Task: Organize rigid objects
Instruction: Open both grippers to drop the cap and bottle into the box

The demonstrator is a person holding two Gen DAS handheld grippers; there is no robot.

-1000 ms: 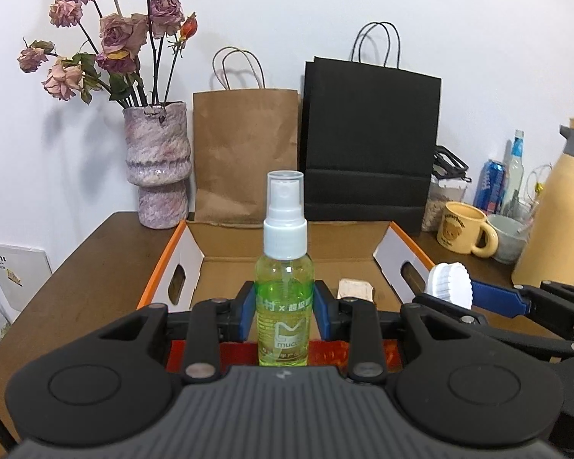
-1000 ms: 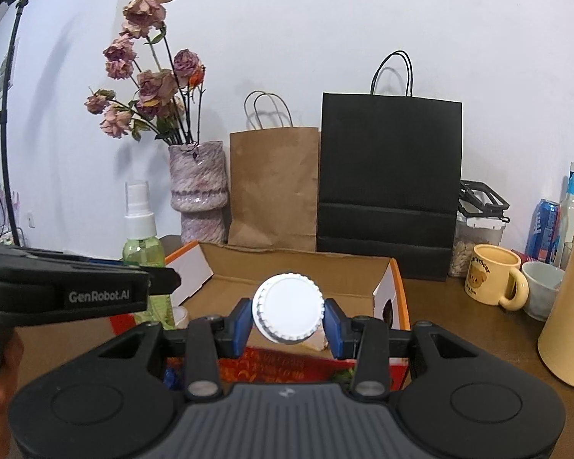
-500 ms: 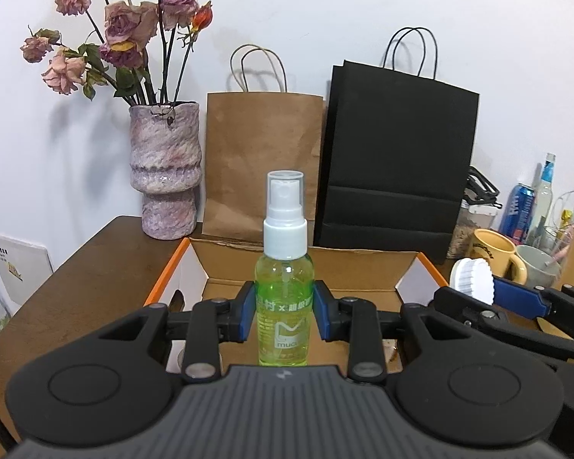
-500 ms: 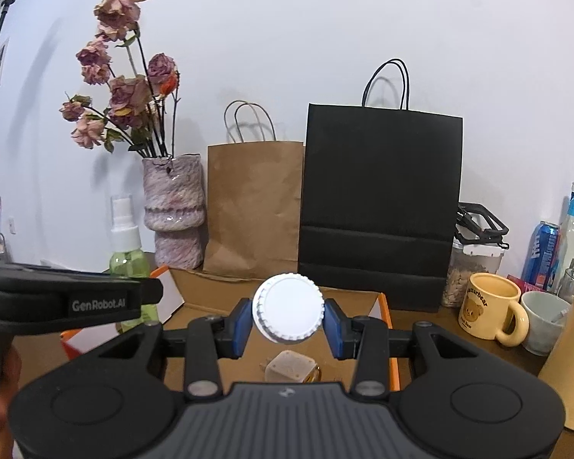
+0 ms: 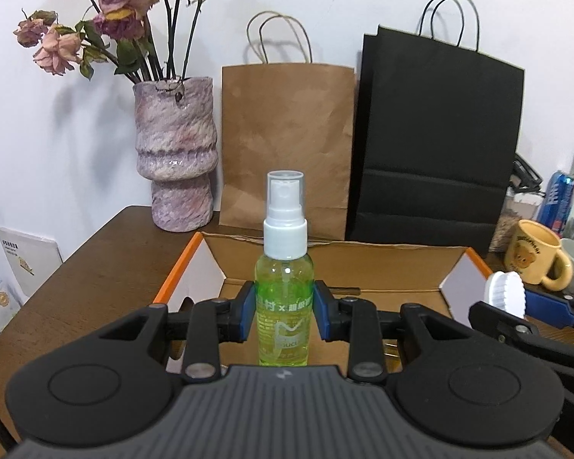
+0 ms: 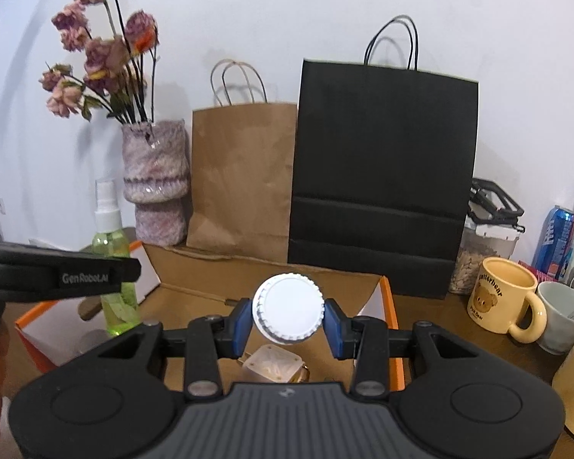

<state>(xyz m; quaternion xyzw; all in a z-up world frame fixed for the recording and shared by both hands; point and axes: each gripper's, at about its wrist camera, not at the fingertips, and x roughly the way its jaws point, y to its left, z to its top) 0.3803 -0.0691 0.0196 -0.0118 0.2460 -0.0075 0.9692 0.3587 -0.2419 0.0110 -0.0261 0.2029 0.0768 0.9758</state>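
The open cardboard box has bare floor at its centre and left; a small tan block sits near its front. At twelve o'clock the vase, brown bag and black bag wall off the back. Mugs crowd three o'clock.

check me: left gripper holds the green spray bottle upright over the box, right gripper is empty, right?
Not quite. The right gripper isn't empty: it is shut on a white ridged cap, as the right wrist view shows. The left gripper does hold the green spray bottle upright over the box.
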